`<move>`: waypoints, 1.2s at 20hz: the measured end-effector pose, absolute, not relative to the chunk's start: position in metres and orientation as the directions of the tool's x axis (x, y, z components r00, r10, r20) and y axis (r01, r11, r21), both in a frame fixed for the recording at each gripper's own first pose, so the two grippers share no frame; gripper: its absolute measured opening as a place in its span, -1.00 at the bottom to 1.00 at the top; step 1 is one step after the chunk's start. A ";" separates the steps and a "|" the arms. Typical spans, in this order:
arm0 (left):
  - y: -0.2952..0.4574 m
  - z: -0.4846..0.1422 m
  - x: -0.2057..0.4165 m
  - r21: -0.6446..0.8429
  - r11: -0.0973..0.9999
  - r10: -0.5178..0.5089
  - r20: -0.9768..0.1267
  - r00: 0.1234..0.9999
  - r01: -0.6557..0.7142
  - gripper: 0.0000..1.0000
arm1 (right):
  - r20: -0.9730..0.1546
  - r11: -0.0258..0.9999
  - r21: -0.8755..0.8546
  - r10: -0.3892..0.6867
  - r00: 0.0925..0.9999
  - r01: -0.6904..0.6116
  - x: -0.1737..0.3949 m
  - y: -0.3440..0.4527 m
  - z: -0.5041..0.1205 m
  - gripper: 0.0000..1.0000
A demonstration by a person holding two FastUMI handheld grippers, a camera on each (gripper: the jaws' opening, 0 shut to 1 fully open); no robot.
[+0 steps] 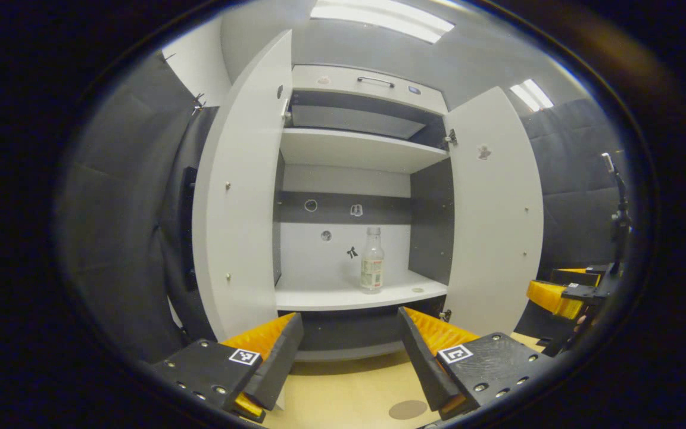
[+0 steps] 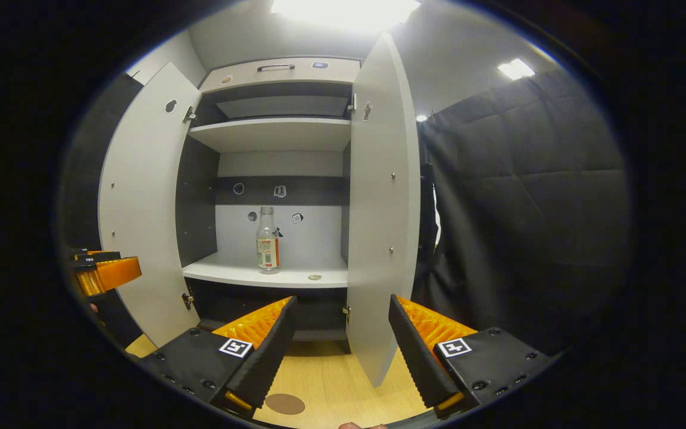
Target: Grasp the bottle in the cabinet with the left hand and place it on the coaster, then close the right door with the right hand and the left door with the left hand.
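So my left gripper (image 1: pixel 349 348) hangs spread wide and empty in front of the open cabinet (image 1: pixel 361 149), lined up on the bottle (image 1: pixel 372 260), which stands upright on the lower shelf (image 1: pixel 343 295), well apart from my fingers. Both doors are swung out, the left door (image 1: pixel 239 196) and the right door (image 1: pixel 495 208), leaving a straight reach in. My right gripper (image 2: pixel 340 342) is parted too, holding nothing, low beside the right door's edge, likely waiting its turn. The coaster (image 1: pixel 407 409) lies on the wooden table (image 1: pixel 343 393) just below my left fingers, handy for the set-down.
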State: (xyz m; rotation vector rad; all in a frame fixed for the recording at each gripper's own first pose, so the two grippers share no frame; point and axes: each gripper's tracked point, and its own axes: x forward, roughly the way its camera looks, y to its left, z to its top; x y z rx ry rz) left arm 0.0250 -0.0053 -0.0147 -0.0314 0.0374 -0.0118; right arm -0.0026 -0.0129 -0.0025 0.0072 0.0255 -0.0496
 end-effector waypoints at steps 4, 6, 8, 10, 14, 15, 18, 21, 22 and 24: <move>-0.026 -0.011 0.054 -0.073 0.995 -0.066 -0.043 0.997 0.063 0.85 | -0.054 0.993 0.018 -0.119 0.991 0.120 -0.012 -0.037 -0.005 0.94; -0.040 -0.004 0.072 -0.117 0.989 -0.097 -0.033 0.995 0.092 0.84 | -0.050 0.983 0.019 -0.180 0.982 0.181 -0.018 -0.058 0.000 0.89; -0.049 0.003 0.099 -0.115 0.987 -0.116 -0.016 0.993 0.114 0.85 | -0.041 0.968 0.013 -0.250 0.967 0.251 -0.024 -0.083 0.002 0.94; -0.053 0.009 0.130 -0.078 0.989 -0.126 -0.006 0.992 0.125 0.85 | -0.042 0.948 0.011 -0.319 0.947 0.319 -0.023 -0.109 0.002 0.93; -0.060 0.024 0.193 -0.052 0.987 -0.153 0.007 0.988 0.153 0.85 | -0.056 0.915 0.025 -0.401 0.914 0.403 -0.013 -0.152 -0.001 0.89; -0.062 0.024 0.207 -0.077 0.983 -0.166 -0.008 0.986 0.165 0.84 | -0.052 0.910 0.033 -0.412 0.910 0.413 -0.009 -0.159 0.000 0.89; -0.062 0.032 0.245 -0.095 0.983 -0.157 -0.006 0.988 0.156 0.84 | -0.047 0.898 0.037 -0.436 0.899 0.438 0.006 -0.182 -0.001 0.89; -0.060 0.039 0.284 -0.048 0.989 -0.143 -0.010 0.990 0.143 0.84 | -0.033 0.890 0.032 -0.455 0.890 0.456 0.023 -0.203 0.002 0.89; -0.063 0.041 0.295 -0.037 0.988 -0.150 -0.015 0.989 0.149 0.85 | -0.033 0.888 0.033 -0.458 0.888 0.459 0.029 -0.208 0.002 0.89; -0.068 0.041 0.314 -0.015 0.987 -0.161 -0.010 0.987 0.161 0.84 | -0.038 0.890 0.028 -0.454 0.890 0.455 0.042 -0.217 0.002 0.89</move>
